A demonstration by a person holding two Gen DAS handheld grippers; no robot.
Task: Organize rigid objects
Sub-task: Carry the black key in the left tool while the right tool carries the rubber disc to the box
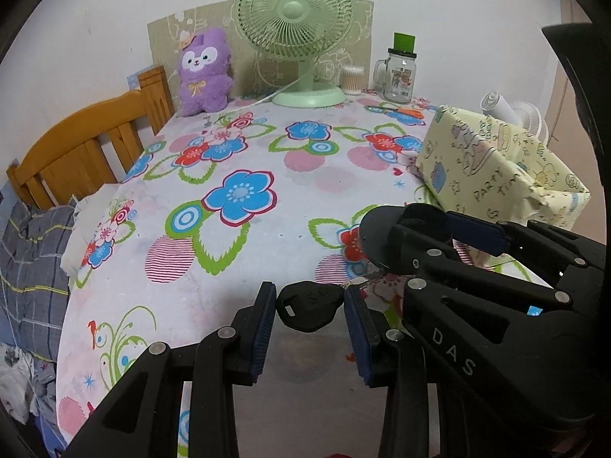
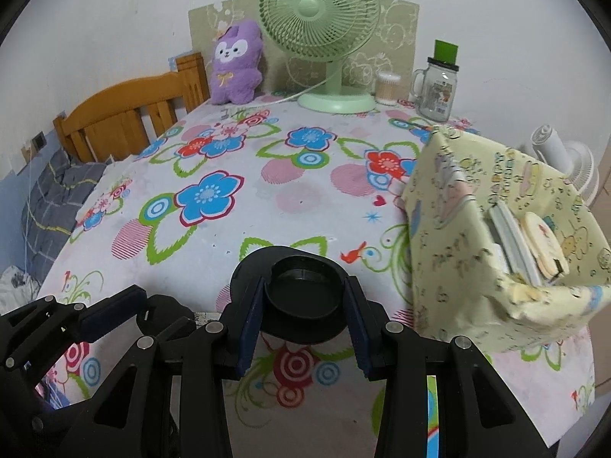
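A black pan-like object is held by both grippers over the front of the flowered table (image 1: pixel 244 145). My left gripper (image 1: pixel 309 299) is shut on its handle (image 1: pixel 309 307), which has a small slot at its end. My right gripper (image 2: pixel 305 290) is shut on the round black body (image 2: pixel 305 297), its blue pads pressing on either side. In the left wrist view the round body (image 1: pixel 378 236) shows at the right with the right gripper's fingers (image 1: pixel 477 229) over it. The left gripper's fingers (image 2: pixel 110 309) show at the lower left of the right wrist view.
An open box wrapped in yellow patterned paper (image 2: pixel 458 206) stands at the table's right, with books and a round item inside. At the back stand a green fan (image 2: pixel 324 38), a purple plush toy (image 2: pixel 236 65), a swab jar (image 2: pixel 387 87) and a glass mug jar (image 2: pixel 439 91). A wooden bed frame (image 1: pixel 88 145) lies left.
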